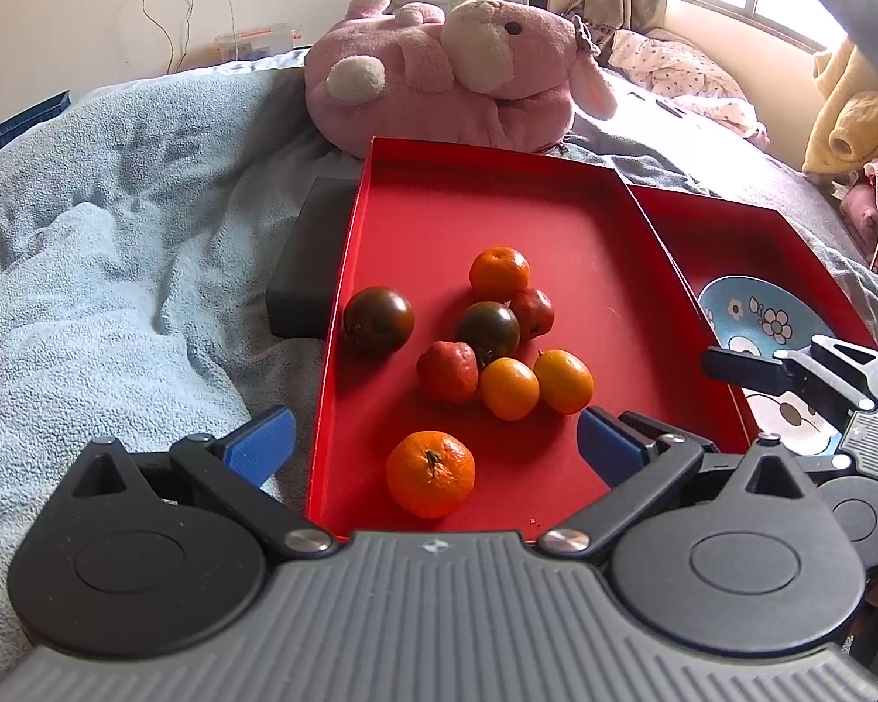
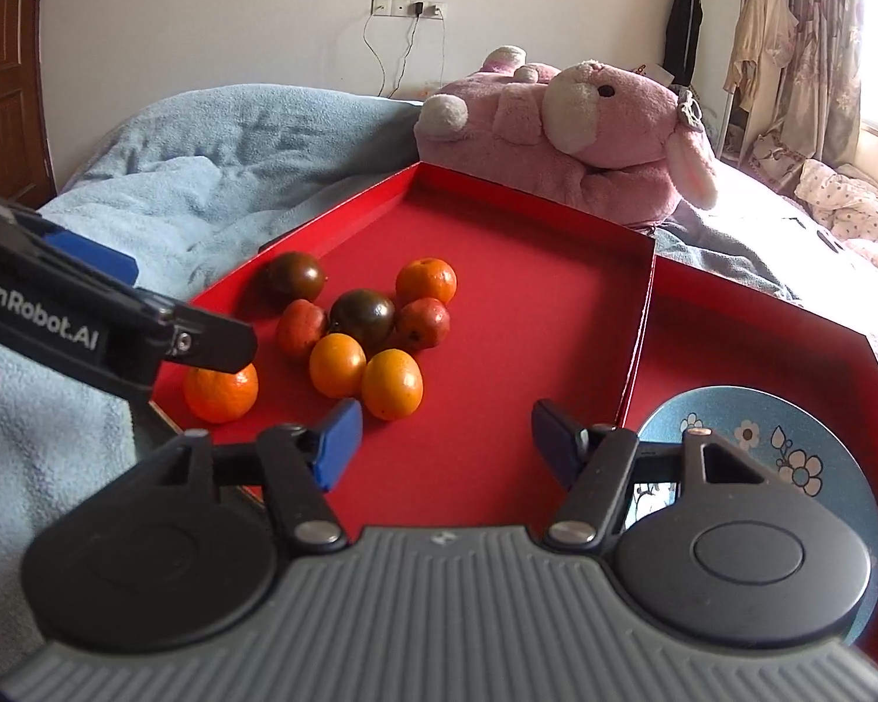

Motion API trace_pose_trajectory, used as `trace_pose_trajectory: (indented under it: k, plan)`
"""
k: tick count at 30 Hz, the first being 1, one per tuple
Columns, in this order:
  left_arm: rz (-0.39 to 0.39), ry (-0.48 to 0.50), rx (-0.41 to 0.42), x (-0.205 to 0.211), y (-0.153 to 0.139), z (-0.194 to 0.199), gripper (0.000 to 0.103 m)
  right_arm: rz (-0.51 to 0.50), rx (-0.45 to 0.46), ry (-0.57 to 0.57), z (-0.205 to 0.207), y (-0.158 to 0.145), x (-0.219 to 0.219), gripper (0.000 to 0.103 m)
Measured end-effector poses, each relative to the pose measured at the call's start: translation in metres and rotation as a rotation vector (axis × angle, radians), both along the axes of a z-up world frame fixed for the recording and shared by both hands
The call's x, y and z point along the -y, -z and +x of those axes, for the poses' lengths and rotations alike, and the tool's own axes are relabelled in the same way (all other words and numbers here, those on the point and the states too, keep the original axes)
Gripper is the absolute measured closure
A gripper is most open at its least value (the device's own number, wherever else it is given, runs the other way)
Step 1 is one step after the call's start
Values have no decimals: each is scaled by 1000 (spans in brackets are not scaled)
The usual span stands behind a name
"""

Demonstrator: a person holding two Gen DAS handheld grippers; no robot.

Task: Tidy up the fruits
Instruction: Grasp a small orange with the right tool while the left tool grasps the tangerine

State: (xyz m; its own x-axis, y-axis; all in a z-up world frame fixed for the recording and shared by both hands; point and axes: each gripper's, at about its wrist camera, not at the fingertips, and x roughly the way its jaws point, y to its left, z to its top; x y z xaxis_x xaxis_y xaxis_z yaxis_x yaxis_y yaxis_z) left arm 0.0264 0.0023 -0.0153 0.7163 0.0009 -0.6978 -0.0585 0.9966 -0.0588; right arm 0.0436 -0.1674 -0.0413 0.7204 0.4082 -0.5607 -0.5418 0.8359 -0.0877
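Observation:
A red tray (image 1: 468,199) (image 2: 527,245) lies on the bed and holds several fruits: oranges, dark tomatoes and red fruits. One orange (image 1: 430,474) (image 2: 221,392) lies alone at the tray's near edge. My left gripper (image 1: 433,444) is open, its blue pads either side of that orange and just short of it. My right gripper (image 2: 439,444) is open and empty over the tray's bare near part. A blue flowered plate (image 1: 749,310) (image 2: 790,439) lies in a second red tray (image 1: 731,222) (image 2: 761,322) to the right.
A pink plush toy (image 1: 456,70) (image 2: 568,128) lies behind the trays. A black box (image 1: 310,257) sits left of the tray on the blue blanket (image 1: 117,234) (image 2: 205,164). The left gripper's body (image 2: 88,322) hangs over the tray's left corner.

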Motion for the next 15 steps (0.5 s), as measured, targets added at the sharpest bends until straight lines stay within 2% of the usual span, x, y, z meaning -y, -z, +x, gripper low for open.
trace_pose_trajectory:
  k: [5, 7, 15]
  plan:
    - [-16, 6, -9, -1, 3, 5, 4, -4, -38, -35, 11, 6, -9, 40]
    - [-32, 4, -13, -4, 3, 6, 12, -22, -43, -50, 13, 10, -12, 41]
    - [-79, 9, -73, -8, 11, 17, 31, -55, -76, -69, 22, 21, -21, 42]
